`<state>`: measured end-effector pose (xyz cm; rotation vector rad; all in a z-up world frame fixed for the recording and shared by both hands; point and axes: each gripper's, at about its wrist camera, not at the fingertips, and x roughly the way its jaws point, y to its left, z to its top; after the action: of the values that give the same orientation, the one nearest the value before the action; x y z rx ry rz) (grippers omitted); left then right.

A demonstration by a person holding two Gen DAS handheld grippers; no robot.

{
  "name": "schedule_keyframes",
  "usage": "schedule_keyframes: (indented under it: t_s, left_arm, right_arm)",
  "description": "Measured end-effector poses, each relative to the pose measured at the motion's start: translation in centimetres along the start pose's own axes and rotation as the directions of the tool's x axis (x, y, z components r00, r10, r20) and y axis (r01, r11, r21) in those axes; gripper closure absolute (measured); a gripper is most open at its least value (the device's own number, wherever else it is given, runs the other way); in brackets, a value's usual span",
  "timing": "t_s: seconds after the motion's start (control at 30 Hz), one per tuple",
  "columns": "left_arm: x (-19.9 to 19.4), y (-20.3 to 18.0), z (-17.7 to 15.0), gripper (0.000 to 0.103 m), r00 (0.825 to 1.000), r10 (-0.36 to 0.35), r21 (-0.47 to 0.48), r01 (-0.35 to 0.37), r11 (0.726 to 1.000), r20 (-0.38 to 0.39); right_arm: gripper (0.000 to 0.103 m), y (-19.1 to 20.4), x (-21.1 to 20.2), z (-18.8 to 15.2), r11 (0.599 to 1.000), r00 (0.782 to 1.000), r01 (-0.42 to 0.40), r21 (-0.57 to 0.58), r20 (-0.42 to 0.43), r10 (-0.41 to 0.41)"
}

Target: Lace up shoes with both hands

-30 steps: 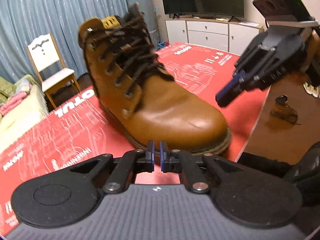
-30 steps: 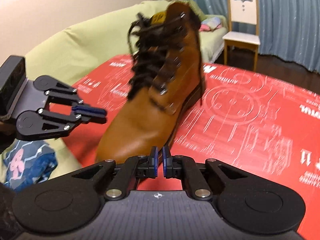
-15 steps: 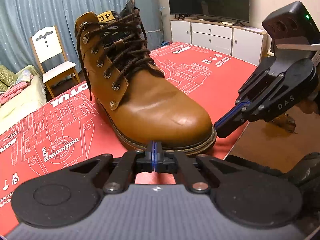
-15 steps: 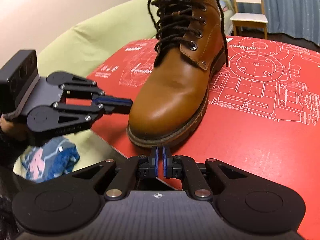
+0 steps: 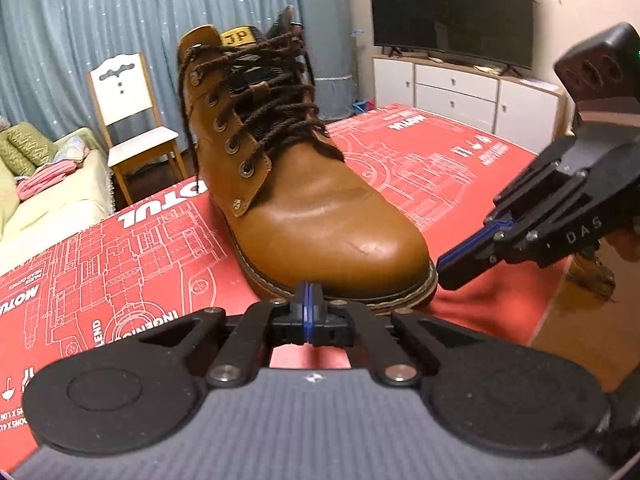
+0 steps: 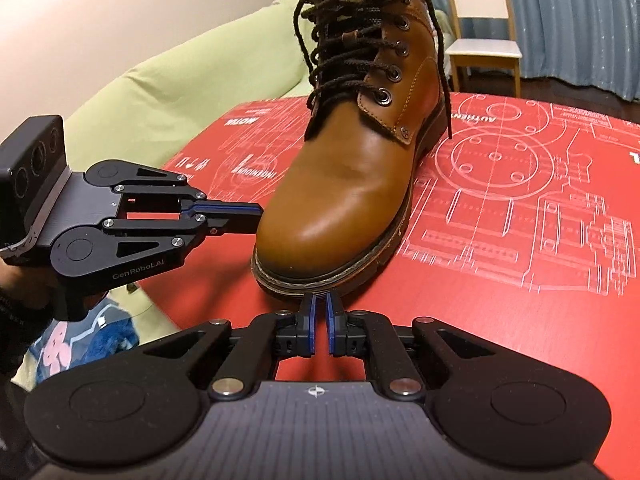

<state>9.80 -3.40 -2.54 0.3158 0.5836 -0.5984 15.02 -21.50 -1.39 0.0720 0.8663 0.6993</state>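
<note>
Brown leather boot (image 5: 312,200) stands upright on the red printed mat (image 5: 120,256), toe toward both cameras, sole flat. A second ago it was tilted and motion-blurred in both views; half a second ago it was already level, and now it reads sharp and steady, so it looks to have been set down and left alone. Dark laces (image 5: 276,92) are threaded through the eyelets up to the collar; one loose end (image 5: 188,120) hangs down the boot's outer side to the mat in the left wrist view, and another trails down the opposite side (image 6: 442,64) in the right wrist view. No knot visible at the top. Left gripper (image 5: 307,300) has gone from a narrow gap a second ago to fully closed, pads pressed together with nothing between them; it sits just in front of the toe cap. Right gripper (image 6: 319,322) has a slim gap, its jaws are opening, nothing lies between them; also low at the toe, clear of the leather. Judgement: neither tool has a lace, so the tying step is not begun. Next move probably calls for each gripper to open and go for the free end on its own side; the left must reopen first.
</note>
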Motion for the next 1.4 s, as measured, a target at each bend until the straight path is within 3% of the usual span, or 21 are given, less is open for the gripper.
schedule_keyframes:
  t_s: [0.43,0.7,0.87,1.0,1.1,1.4]
  left_arm:
    - [-0.1,-0.1,0.2,0.103,0.999,0.043,-0.076,-0.043,0.996,-0.005]
    - [-1.1,-0.3,2.5,0.103,0.997,0.059,-0.026,-0.058,0.998,0.052]
    - [-1.2,-0.4,6.1,0.102,0.988,0.058,0.078,-0.069,0.995,0.142]
    - [-0.2,0.3,8.9,0.094,0.978,0.058,0.093,-0.079,0.993,0.201]
    - [0.8,1.0,10.3,0.093,0.975,0.069,0.086,-0.089,0.992,0.213]
    - [1.5,1.9,11.2,0.093,0.968,0.067,0.079,-0.088,0.993,0.242]
  right_arm:
    - [0.093,-0.1,-0.2,-0.4,0.998,0.997,0.016,0.062,0.069,-0.021]
    - [0.093,0.8,-1.2,-0.3,0.996,0.989,0.039,0.077,0.139,-0.050]
    - [0.093,0.9,-3.5,2.6,0.989,0.957,0.145,0.022,0.252,-0.146]
    - [0.093,0.8,-4.5,5.2,0.976,0.924,0.216,-0.012,0.326,-0.201]
    - [0.093,0.7,-4.7,6.7,0.966,0.904,0.255,-0.038,0.363,-0.225]
    - [0.093,-0.6,-3.1,10.3,0.932,0.877,0.342,-0.118,0.396,-0.271]
